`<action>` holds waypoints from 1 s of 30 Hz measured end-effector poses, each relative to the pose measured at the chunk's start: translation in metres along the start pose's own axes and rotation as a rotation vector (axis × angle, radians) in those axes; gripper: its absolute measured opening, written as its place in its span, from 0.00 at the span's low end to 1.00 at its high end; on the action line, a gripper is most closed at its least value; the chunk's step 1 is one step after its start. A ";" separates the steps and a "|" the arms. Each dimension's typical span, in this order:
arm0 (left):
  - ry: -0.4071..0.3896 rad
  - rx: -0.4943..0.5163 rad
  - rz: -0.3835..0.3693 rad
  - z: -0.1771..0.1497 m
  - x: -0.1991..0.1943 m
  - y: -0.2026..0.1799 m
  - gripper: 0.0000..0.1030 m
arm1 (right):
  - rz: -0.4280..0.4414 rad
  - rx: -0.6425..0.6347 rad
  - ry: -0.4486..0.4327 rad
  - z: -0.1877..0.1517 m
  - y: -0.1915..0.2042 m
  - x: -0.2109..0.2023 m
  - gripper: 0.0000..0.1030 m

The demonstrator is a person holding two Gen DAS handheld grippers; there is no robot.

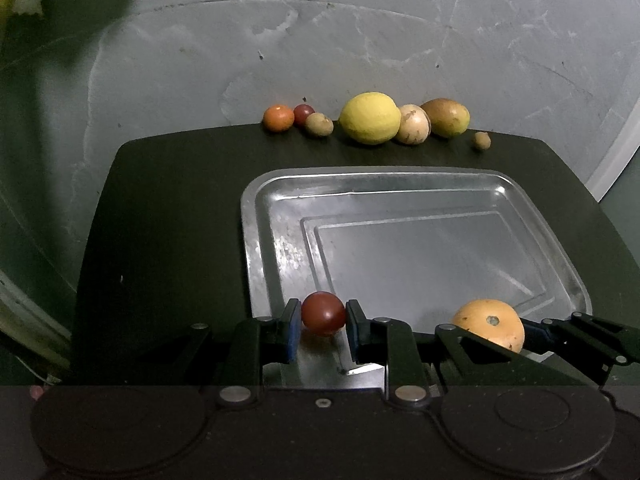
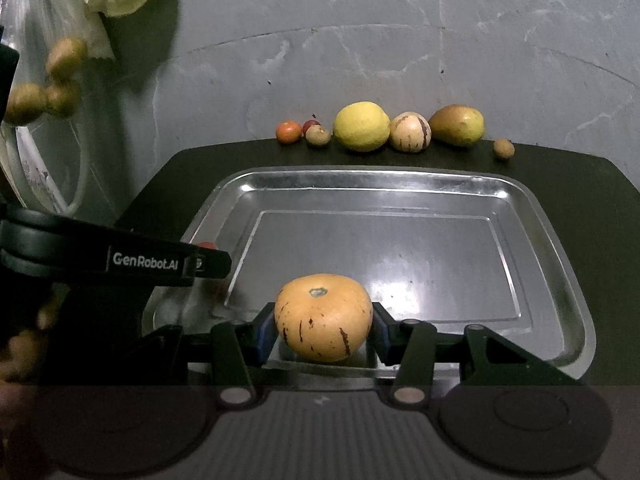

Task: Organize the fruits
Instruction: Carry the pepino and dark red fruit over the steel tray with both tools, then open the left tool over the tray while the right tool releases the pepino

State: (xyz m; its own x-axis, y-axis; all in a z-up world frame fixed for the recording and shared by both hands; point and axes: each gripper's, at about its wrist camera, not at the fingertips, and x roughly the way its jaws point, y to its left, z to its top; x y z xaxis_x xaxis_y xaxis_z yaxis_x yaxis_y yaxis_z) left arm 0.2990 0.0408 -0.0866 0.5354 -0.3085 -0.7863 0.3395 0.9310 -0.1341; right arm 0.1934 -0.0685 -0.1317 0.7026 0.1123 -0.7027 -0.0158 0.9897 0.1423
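1. Gripping a small round dark-red fruit [image 1: 323, 313] between its blue-padded fingers [image 1: 293, 330], the left gripper [image 1: 323, 326] sits at the near left corner of the rectangular shiny metal tray [image 1: 400, 184]; the jaws are narrowed to the fruit's width and both pads touch it.
2. The fruit is nearly spherical, so no long axis or pointing direction can be told.
3. The right gripper [image 2: 322, 330] clamps a round orange-tan fruit with dark streaks [image 2: 323, 317] at the near edge of the same tray, its jaws spread wider to span it, with pads pressed on the left and right sides.
4. This fruit is slightly flattened, its wider axis running across between the pads, and its greenish stem scar [image 2: 318, 291] faces up and towards the camera.
5. The tray rests on a black desk [image 1: 168, 216].
6. Along the desk's far edge, against the grey wall [image 1: 400, 40], runs a row: a small orange fruit [image 1: 278, 118], a small red one [image 1: 303, 114], a small brownish one [image 1: 319, 124], a large yellow lemon-like fruit [image 1: 370, 118], a pale striped fruit [image 2: 410, 131], a green-brown pear-shaped fruit [image 1: 445, 117] lying on its side, and a tiny brown one [image 1: 482, 140] set apart.
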 end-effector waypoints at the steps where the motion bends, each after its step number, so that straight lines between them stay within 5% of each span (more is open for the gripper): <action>1: 0.001 0.001 -0.001 0.000 0.000 0.000 0.24 | -0.001 0.001 0.001 -0.001 0.000 -0.001 0.51; 23: 0.021 0.011 -0.004 -0.001 0.003 -0.001 0.25 | -0.007 0.024 0.001 -0.004 -0.004 0.001 0.52; 30: 0.017 0.019 -0.017 -0.001 -0.007 0.000 0.42 | -0.011 0.037 -0.002 -0.006 -0.005 -0.003 0.64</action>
State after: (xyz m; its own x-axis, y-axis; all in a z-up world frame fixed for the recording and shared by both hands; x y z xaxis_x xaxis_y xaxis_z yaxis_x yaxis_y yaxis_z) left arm 0.2942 0.0430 -0.0821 0.5166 -0.3206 -0.7939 0.3630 0.9218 -0.1360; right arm 0.1869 -0.0733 -0.1341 0.7039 0.1010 -0.7031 0.0183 0.9869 0.1601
